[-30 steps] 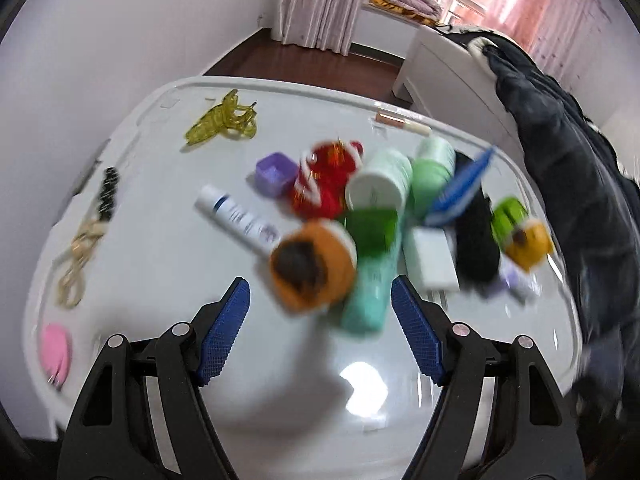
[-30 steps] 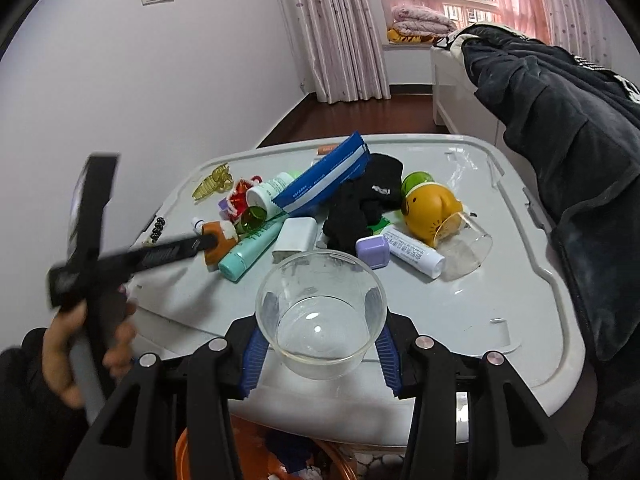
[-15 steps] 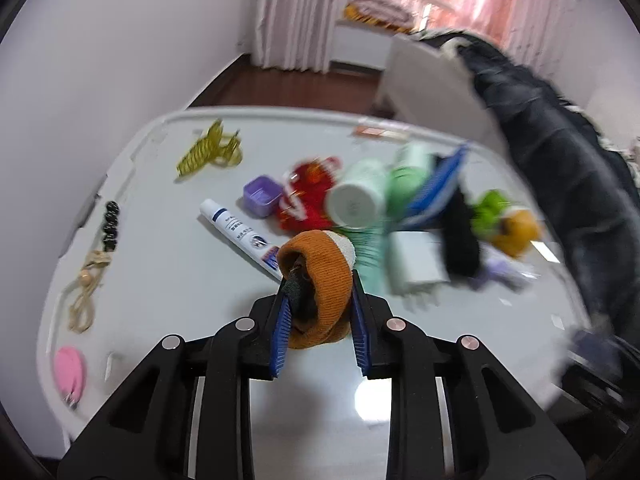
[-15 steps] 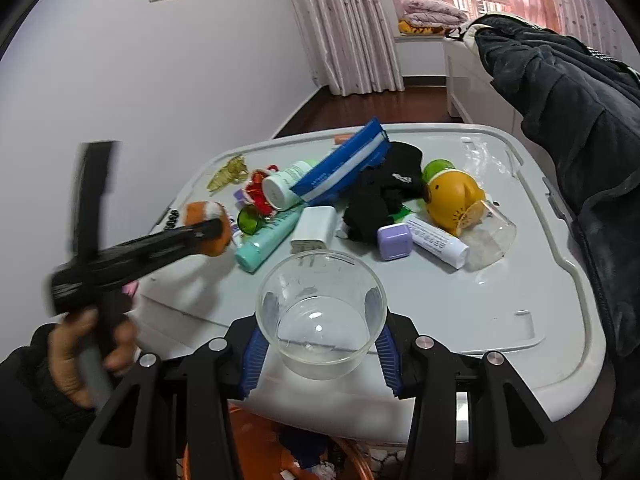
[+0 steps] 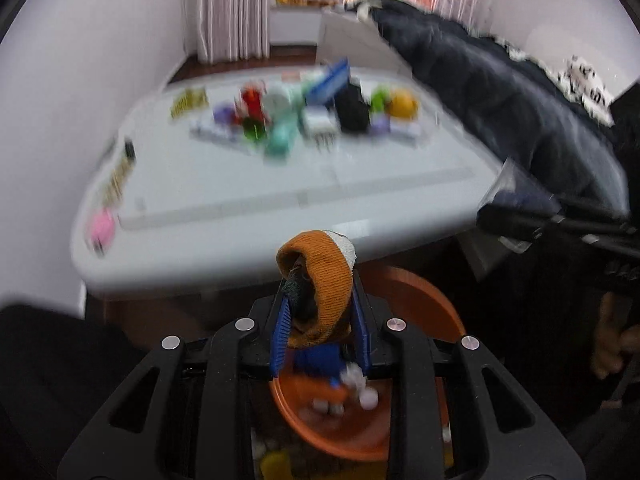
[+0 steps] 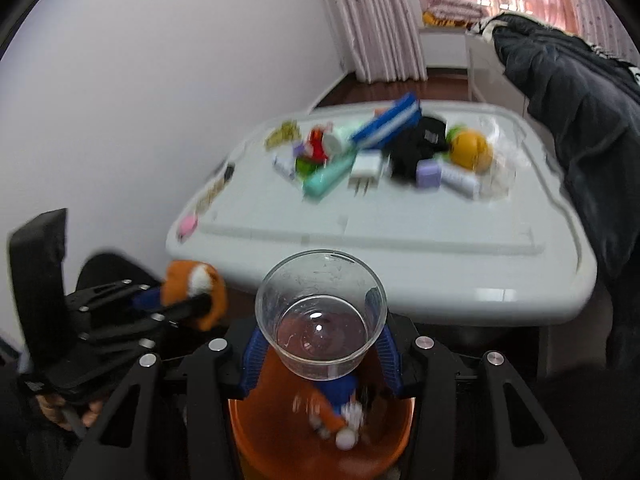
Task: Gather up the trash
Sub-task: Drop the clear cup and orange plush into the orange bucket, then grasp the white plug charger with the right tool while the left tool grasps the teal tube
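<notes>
Right wrist view: a white table [image 6: 400,248] is carrying a blurred heap of clutter, with a dark coat [image 6: 580,92] hanging at its far right edge. Below the table's near edge an orange bin [image 6: 256,436] is sitting on the floor with scraps inside. The right gripper [image 6: 320,344] is pinching a clear plastic cup [image 6: 320,312] directly above that bin. Beside it, the left gripper [image 5: 320,320] is clamping a small orange knitted hat [image 5: 320,280], holding it over the bin's rim [image 5: 420,304].
</notes>
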